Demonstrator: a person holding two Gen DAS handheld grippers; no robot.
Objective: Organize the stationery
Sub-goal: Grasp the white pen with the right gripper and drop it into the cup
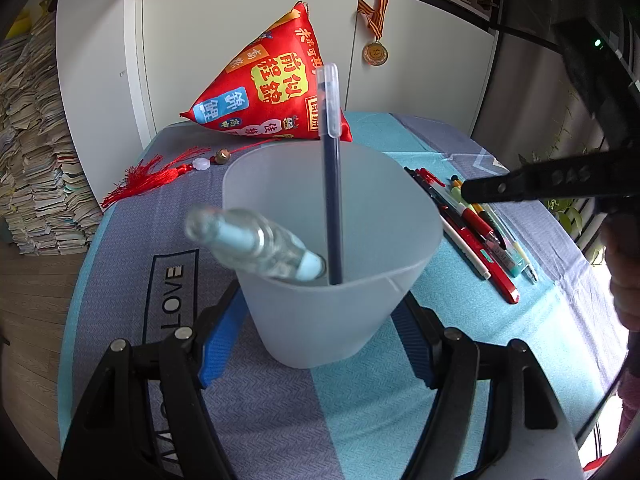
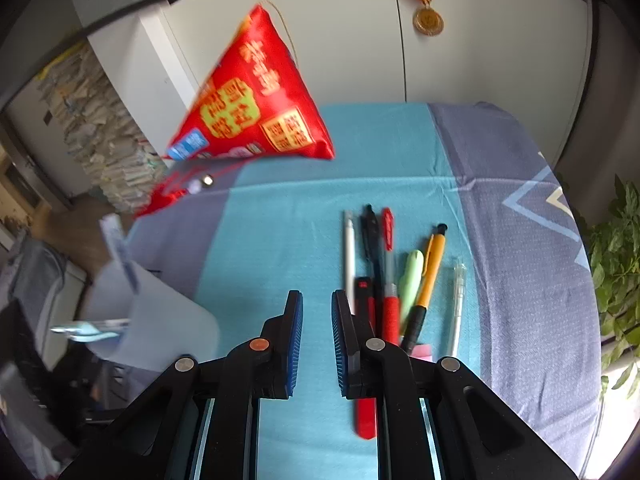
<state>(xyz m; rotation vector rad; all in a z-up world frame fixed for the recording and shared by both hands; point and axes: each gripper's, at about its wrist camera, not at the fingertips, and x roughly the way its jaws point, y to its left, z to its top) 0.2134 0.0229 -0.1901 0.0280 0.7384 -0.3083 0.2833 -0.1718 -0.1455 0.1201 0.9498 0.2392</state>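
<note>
My left gripper (image 1: pixel 316 320) is shut on a frosted translucent cup (image 1: pixel 360 240), its blue pads pressing on both sides of it. A dark blue pen (image 1: pixel 332 200) stands upright in the cup. A light blue pen with a clear cap (image 1: pixel 256 244) leans over the cup's left rim. My right gripper (image 2: pixel 317 300) hovers over the cloth just left of a row of loose pens (image 2: pixel 387 264); its jaws are nearly together with nothing between them. It shows as a black finger (image 1: pixel 540 180) above the pens (image 1: pixel 476 236). The cup (image 2: pixel 160 320) is blurred at the lower left.
A red pyramid-shaped cushion (image 1: pixel 272 88) with a red tassel (image 1: pixel 152 176) sits at the back of the blue patterned tablecloth (image 1: pixel 380 400). A medal (image 1: pixel 375 53) hangs on the white cabinet behind. Stacked papers (image 1: pixel 36 160) stand left, a green plant (image 2: pixel 616 248) right.
</note>
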